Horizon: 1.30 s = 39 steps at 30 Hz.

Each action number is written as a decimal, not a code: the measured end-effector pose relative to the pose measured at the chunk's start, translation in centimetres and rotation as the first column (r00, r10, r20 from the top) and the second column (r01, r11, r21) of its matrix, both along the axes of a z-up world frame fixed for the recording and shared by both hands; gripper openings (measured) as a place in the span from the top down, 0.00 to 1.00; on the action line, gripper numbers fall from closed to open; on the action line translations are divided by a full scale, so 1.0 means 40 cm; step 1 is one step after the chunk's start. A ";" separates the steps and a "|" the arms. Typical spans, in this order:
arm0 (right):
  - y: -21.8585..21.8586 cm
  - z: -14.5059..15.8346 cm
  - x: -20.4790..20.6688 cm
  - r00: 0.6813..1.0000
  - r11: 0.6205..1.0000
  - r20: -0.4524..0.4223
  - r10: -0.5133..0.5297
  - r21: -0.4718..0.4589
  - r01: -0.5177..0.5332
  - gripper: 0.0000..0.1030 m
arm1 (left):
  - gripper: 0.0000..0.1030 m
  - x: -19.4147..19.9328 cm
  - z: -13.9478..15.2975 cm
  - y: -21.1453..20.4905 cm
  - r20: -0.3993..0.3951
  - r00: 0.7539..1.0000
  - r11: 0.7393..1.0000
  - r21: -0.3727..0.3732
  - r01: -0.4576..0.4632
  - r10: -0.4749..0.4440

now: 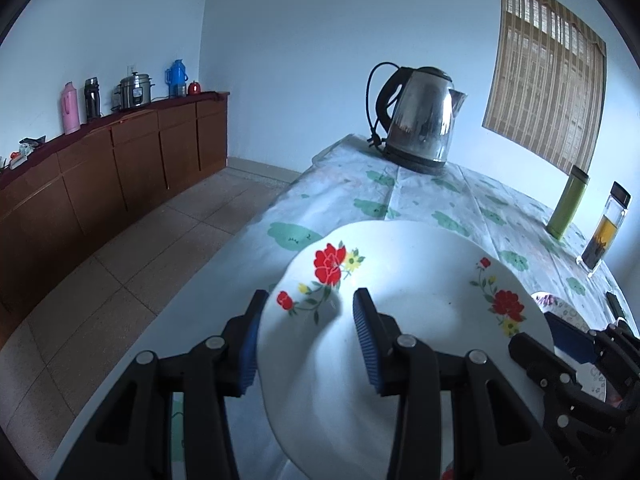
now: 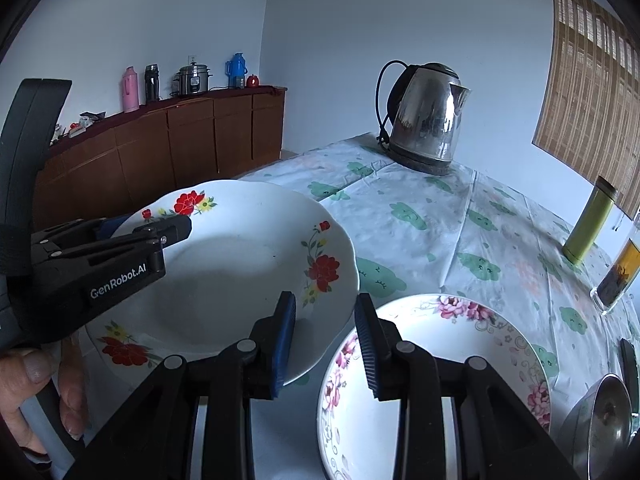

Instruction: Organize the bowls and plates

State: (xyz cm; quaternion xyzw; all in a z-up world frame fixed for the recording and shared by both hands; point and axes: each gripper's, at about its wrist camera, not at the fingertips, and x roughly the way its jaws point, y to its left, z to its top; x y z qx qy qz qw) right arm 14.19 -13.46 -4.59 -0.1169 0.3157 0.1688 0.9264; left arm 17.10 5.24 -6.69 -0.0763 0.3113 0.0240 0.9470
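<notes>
A white plate with red flowers is held off the table by its near-left rim between the fingers of my left gripper. It also shows in the right wrist view, with the left gripper clamped on its far-left rim. My right gripper is open and empty. Its left finger is over the red-flower plate's near-right rim, its right finger over a pink-flower plate lying on the table. The right gripper shows at the left wrist view's right edge.
A steel kettle stands at the table's far end. A green flask and a glass tea bottle stand at the right. A steel bowl lies near right. A wooden sideboard lines the left wall.
</notes>
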 end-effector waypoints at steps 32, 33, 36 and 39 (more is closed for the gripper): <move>-0.099 0.026 -0.043 0.992 0.996 0.090 -0.087 0.019 0.086 0.68 | 0.61 -0.027 0.045 -0.095 0.125 0.981 0.989 0.019 0.148 -0.149; -0.105 0.026 -0.046 0.992 0.996 0.091 -0.092 0.019 0.090 0.68 | 0.61 -0.028 0.046 -0.102 0.127 0.979 0.988 0.025 0.154 -0.156; -0.127 0.026 -0.052 0.989 0.994 0.093 -0.112 0.027 0.110 0.68 | 0.61 -0.031 0.048 -0.122 0.132 0.975 0.983 0.037 0.178 -0.181; -0.150 0.023 -0.050 0.988 0.991 0.084 -0.130 0.036 0.128 0.68 | 0.61 -0.038 0.050 -0.148 0.138 0.969 0.979 0.051 0.199 -0.205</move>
